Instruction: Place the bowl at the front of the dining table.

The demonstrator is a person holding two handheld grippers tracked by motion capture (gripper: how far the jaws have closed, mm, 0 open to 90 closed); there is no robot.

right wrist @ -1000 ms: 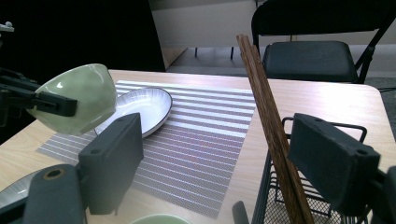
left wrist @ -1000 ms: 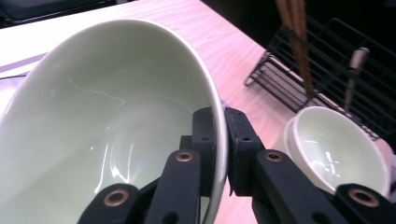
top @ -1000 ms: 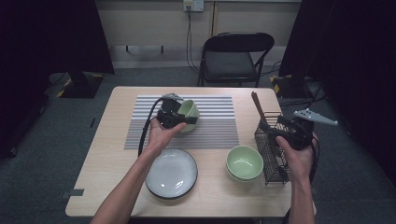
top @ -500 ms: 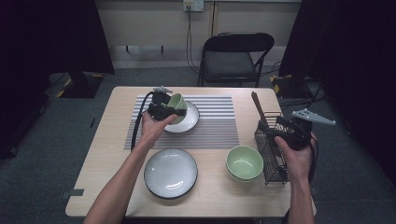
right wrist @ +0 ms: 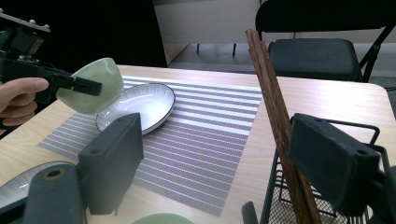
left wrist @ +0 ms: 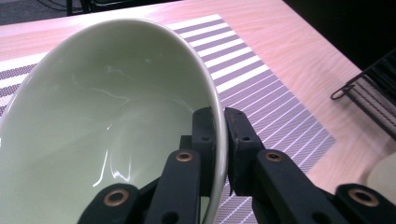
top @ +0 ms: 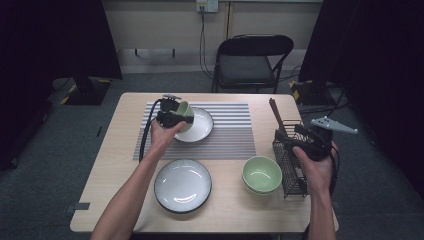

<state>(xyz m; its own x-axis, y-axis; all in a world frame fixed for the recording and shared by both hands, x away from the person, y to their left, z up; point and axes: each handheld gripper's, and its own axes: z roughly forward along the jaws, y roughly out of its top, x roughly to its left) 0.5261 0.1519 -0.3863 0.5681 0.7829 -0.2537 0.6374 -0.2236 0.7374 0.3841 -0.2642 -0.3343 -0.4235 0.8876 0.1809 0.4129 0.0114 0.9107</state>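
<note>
Pale green glossy bowl (left wrist: pixel 107 121) tilted, rim pinched by left gripper (left wrist: pixel 219 135) jaws; right gripper (right wrist: pixel 219 158) jaws wide, empty.

Striped mat (top: pixel 227 131) lies bare between white plate (top: pixel 199 125) and rack (top: pixel 290 160).

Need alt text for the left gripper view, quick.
The left gripper pinches the rim of a tilted green bowl, one jaw inside and one outside. Behind it lie a striped placemat and the wooden table.

even overhead light on the table (top: pixel 115 165), dark surroundings from 9 to 3 o'clock; soft glare inside the green bowl (left wrist: pixel 102 135); near jaws blurred.
</note>
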